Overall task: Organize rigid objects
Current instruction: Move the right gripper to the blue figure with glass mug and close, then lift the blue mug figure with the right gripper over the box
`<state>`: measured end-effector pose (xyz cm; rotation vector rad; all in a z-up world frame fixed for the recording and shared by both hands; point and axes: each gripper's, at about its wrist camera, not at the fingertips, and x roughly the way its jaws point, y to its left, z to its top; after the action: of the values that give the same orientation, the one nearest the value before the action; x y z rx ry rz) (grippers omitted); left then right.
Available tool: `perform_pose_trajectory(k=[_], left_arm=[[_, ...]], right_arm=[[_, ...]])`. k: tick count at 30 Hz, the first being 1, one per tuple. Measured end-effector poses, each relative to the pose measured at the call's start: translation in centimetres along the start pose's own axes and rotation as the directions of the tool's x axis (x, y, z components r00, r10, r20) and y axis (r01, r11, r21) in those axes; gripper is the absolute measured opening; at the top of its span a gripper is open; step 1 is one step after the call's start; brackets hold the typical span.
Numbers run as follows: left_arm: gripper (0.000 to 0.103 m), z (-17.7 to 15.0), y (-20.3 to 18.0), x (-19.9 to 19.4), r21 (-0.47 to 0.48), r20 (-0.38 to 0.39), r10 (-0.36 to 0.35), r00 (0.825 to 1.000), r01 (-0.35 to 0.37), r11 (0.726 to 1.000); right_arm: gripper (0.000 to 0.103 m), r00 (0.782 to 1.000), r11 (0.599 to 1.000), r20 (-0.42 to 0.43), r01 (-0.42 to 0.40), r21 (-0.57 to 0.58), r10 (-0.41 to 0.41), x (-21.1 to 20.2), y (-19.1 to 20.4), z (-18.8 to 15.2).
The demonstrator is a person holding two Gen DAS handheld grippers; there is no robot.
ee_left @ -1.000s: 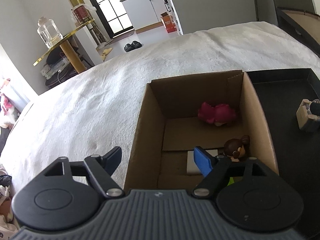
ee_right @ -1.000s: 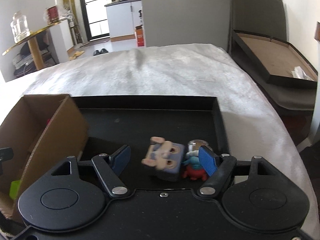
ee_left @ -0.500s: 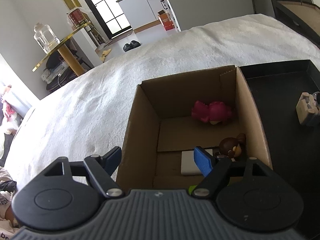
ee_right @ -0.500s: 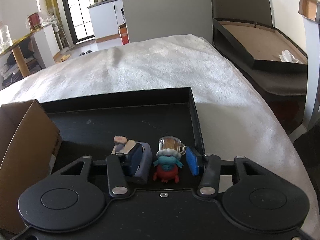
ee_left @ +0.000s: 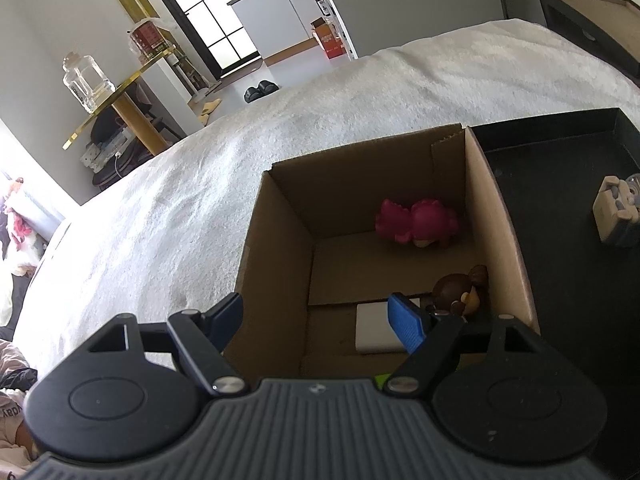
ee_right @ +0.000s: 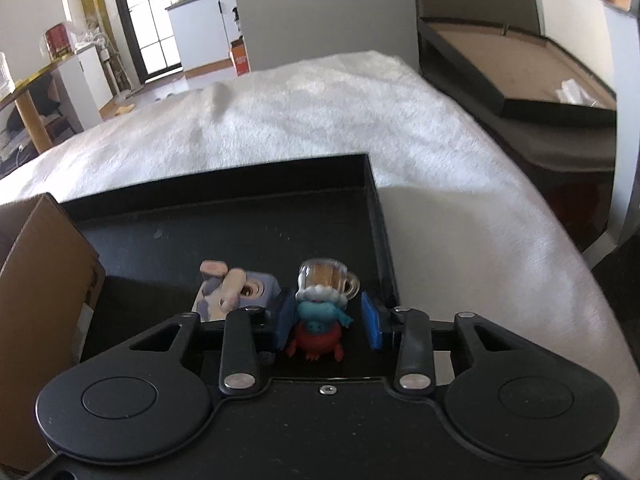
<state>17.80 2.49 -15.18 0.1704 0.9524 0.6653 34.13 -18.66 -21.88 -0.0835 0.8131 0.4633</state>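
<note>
1. R gripper (ee_right: pixel 326 318): jaws narrow, have just been closing. Small fig w/ red body, teal scarf and a clear mug on its head (ee_right: pixel 318 320) stands upright right between the blue pads.
2. L-side pad sits against the fig's flank. On the R side a thin dark sliver shows between pad and fig, so no firm squeeze seen.
3. Fig stands on the black tray (ee_right: pixel 224 216), near the tray's R edge, toward the near side.
4. Blue cube bunny fig (ee_right: pixel 236 292) lies just beside it on the tray, outside the jaws, behind the L-side finger.
5. L gripper (ee_left: pixel 316 312): jaws wide, nothing between the pads. It hangs over the near L corner of the cardboard box (ee_left: pixel 276 248); one pad is outside the box wall, the other over the inside.
6. In the box: pink fig (ee_left: pixel 416 226) at the far R corner, brown fig (ee_left: pixel 460 292) along the R wall, white flat block (ee_left: pixel 374 328) toward the near wall, partly behind the pad.
7. Box stands touching the tray's L edge; both rest on the white blanket (ee_left: pixel 200 200).
</note>
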Motion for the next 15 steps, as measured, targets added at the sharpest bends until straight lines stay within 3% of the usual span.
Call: perform_pose_trajectory(k=[15], left_arm=[[0.078,-0.2,0.6,-0.3,-0.017,0.002,0.000,1.000,0.000,1.000]], right_arm=[[0.031,1.000,0.999,0.002,-0.007,-0.041,0.008,-1.2,0.6,-0.1]])
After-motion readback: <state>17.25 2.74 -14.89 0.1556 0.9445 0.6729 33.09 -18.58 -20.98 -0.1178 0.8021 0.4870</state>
